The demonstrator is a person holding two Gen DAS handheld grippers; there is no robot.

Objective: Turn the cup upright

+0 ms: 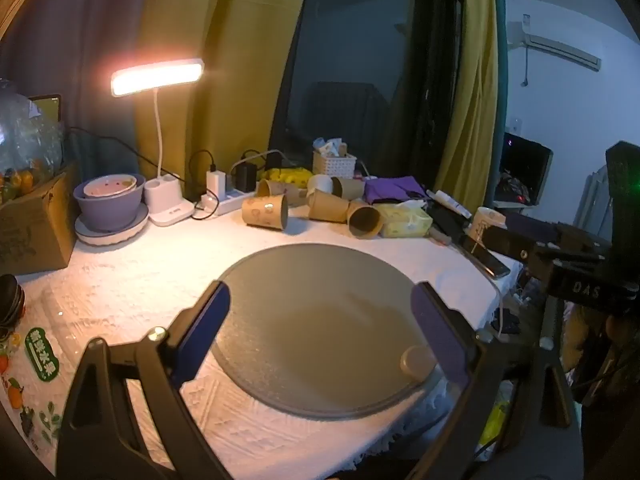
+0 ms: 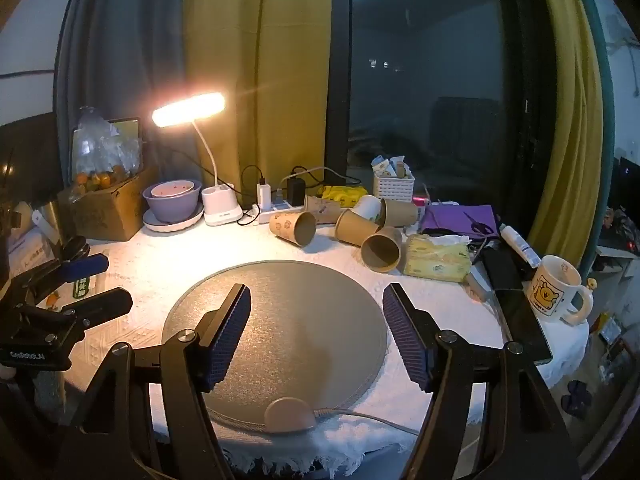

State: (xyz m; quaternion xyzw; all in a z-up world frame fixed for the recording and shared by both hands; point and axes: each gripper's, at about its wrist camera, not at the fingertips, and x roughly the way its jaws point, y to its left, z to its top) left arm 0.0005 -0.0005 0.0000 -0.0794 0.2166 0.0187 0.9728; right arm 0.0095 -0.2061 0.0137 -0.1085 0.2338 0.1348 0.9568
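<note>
Paper cups lie tipped on their sides in a loose cluster at the back of the table, beyond the round grey mat [image 2: 276,320]; nearest cup [image 2: 381,249] has its mouth facing the camera, just beside a yellow tissue pack [image 2: 436,262]; left cup [image 2: 293,229] lies a little apart, near the power strip [image 2: 276,210]; two more cups [image 2: 356,227] and [image 2: 398,212] lie between and behind. Right gripper [image 2: 316,334] hovers over the mat, jaws spread wide, nothing between them; left gripper [image 1: 320,336] likewise spread and empty, over the same mat. White mug [image 2: 556,288] stands upright at the table's right edge; lit desk lamp [image 2: 188,109] behind; purple bowl [image 2: 172,200] on a plate at back left.
</note>
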